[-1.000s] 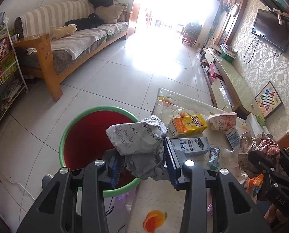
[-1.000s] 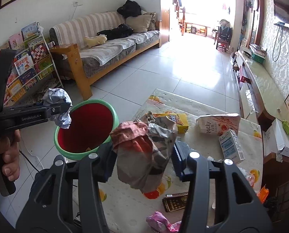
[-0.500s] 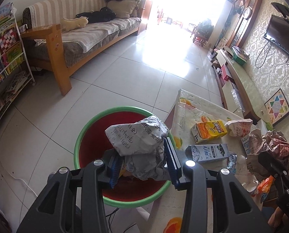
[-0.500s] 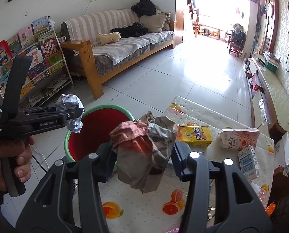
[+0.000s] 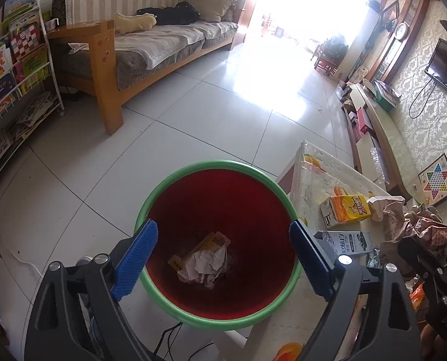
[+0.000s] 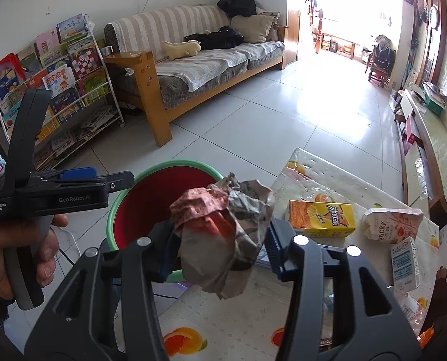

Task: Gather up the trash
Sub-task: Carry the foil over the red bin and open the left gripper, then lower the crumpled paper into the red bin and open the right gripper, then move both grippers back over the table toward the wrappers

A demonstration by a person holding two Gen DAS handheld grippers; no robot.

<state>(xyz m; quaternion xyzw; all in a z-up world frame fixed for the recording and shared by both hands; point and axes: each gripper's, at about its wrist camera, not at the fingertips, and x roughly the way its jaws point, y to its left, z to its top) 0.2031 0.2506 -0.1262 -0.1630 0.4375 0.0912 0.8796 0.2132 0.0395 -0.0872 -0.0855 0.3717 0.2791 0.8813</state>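
Note:
A red bin with a green rim stands on the floor beside the table. My left gripper hangs right above it, its jaws opening wide with nothing between them. A crumpled grey paper lies at the bin's bottom on a yellow wrapper. My right gripper is shut on a crumpled red-and-grey paper wad, over the table edge just right of the bin. A yellow juice carton, a Pocky bag and a small blue-white carton lie on the table.
The fruit-print tablecloth also carries a grey milk carton. A wooden sofa and a book rack stand across the tiled floor. A low TV cabinet runs along the right wall. Cables lie on the floor by the bin.
My left gripper moved over the bin, its jaws sprang apart and the grey paper fell in. My right gripper carried its wad leftward, closer to the bin.

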